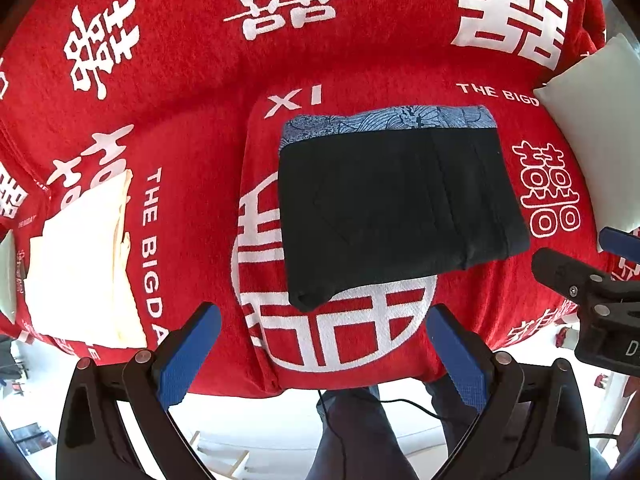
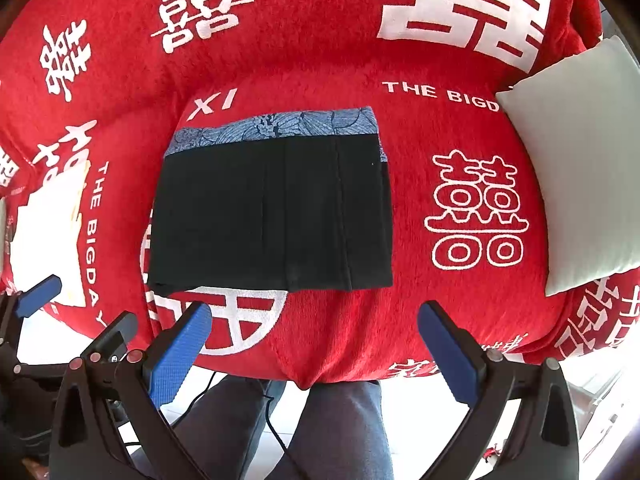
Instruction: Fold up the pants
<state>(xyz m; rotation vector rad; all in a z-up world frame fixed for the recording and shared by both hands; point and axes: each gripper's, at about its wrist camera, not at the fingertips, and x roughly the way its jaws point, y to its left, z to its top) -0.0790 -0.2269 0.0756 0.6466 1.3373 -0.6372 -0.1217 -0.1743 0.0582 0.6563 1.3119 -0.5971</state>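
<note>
Black pants (image 1: pixel 396 208) (image 2: pixel 272 216) lie folded into a flat rectangle on the red cover (image 1: pixel 192 100) (image 2: pixel 400 208), with a blue patterned band along the far edge. My left gripper (image 1: pixel 324 344) hovers open just short of the pants' near edge, nothing between its blue pads. My right gripper (image 2: pixel 316 340) is open too, held back from the near edge with nothing in it. The right gripper's body (image 1: pixel 588 292) shows at the right of the left wrist view; the left gripper's finger (image 2: pixel 38 296) shows at the left of the right wrist view.
A folded cream cloth (image 1: pixel 84 272) (image 2: pixel 52 220) lies to the left of the pants. A white cushion (image 1: pixel 600 128) (image 2: pixel 576 168) sits at the right. The cover's front edge drops off below the grippers, where a person's legs (image 2: pixel 332 432) and a cable stand on a white floor.
</note>
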